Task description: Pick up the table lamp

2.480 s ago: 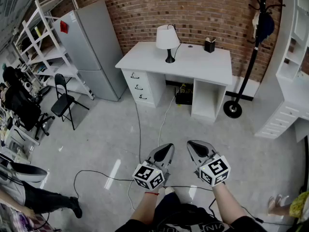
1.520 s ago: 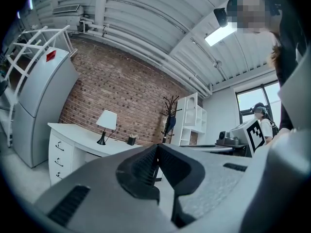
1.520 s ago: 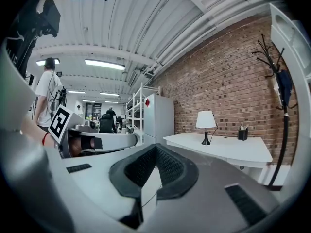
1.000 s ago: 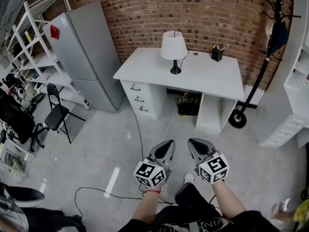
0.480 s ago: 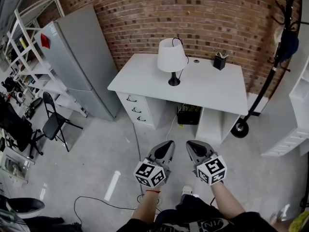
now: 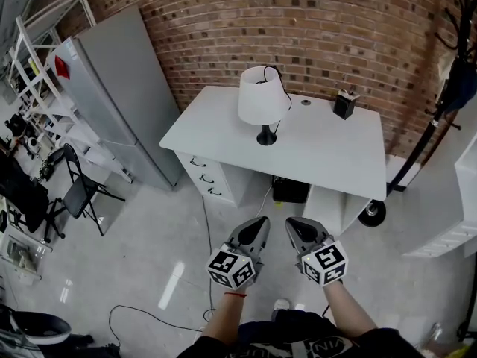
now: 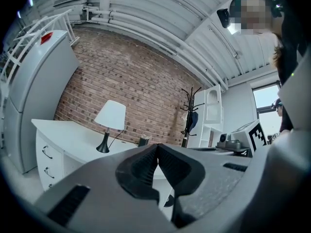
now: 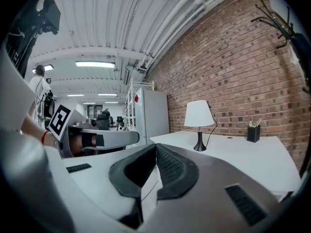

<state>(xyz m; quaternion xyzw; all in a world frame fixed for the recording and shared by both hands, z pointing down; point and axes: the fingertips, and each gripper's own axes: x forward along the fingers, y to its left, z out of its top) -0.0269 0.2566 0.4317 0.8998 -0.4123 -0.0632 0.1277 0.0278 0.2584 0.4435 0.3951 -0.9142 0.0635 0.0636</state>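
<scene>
Approach step: left tool (image 6: 257, 226) and right tool (image 6: 296, 226) closed, empty, well apart from table lamp (image 6: 262, 103) on worktop (image 6: 328, 148). Next: open, reach stem.

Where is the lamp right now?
In the head view the table lamp stands on the white desk, left of centre, with the small black holder to its right.

Workshop-like lab: brick wall (image 6: 298, 21), open shelving (image 6: 33, 58), white desk (image 6: 328, 148) (exposed ceiling pipes (image 7: 146, 30)).

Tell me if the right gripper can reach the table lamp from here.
Probably not yet: the right gripper, shut, hangs over the floor short of the desk where the table lamp stands. Nothing blocks the way.
</scene>
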